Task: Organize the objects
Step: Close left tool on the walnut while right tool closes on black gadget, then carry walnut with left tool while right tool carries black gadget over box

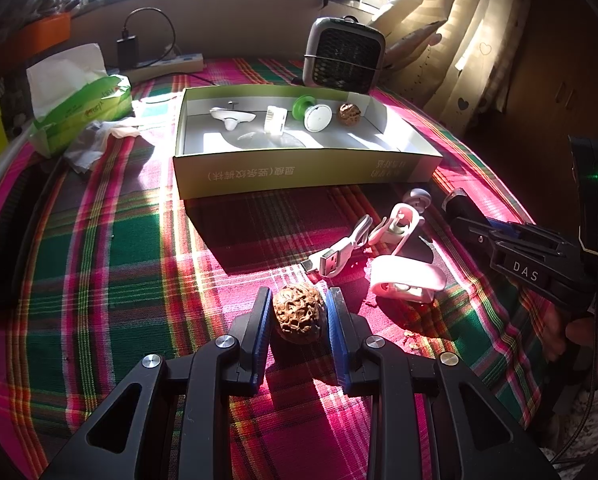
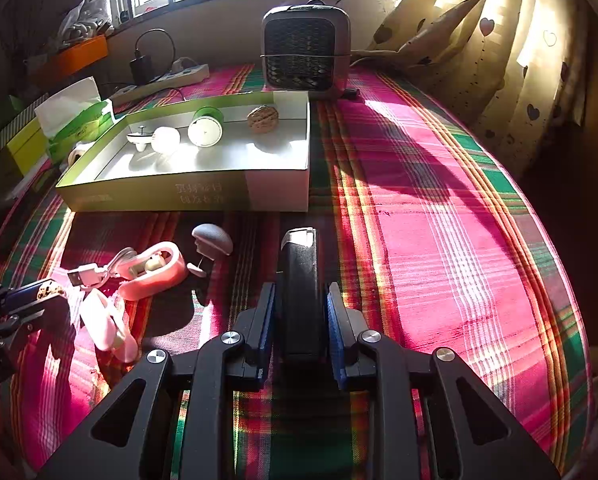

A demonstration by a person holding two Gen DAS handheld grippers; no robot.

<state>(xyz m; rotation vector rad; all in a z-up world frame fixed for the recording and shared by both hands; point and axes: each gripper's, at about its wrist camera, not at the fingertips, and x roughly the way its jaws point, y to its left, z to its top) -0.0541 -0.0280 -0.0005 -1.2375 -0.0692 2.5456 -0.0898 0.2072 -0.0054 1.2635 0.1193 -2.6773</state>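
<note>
Walnuts and small gadgets are being gathered into the shallow green-and-white cardboard box, which sits on the pink-and-green plaid cloth of the counter and already holds 1 brown wrinkled walnut, a white disc on a green spool and a few small white items.

To do this step well, I judge each hand should lift straight up first, clearing the cloth, then carry over the box's near wall and lower inside before letting go. The walnut is round and hard, so it could roll out of a light pinch; keeping the fingers squeezed evenly across its widest part should help. The 2 hands are near each other, so moving 1 at a time looks safer, and the pink plastic clip-like gadget and white USB cable lying between them should not be snagged.

On the left gripper, the blue-padded fingers stand partly closed around a second brown wrinkled walnut; both pads look pressed to its sides, and it rests low on the cloth, well short of the box.

On the right gripper, the fingers are drawn nearly together, clamped on the sides of a slim black oblong device with a pale end, which lies lengthwise between them, pointing toward the box's near right corner
</note>
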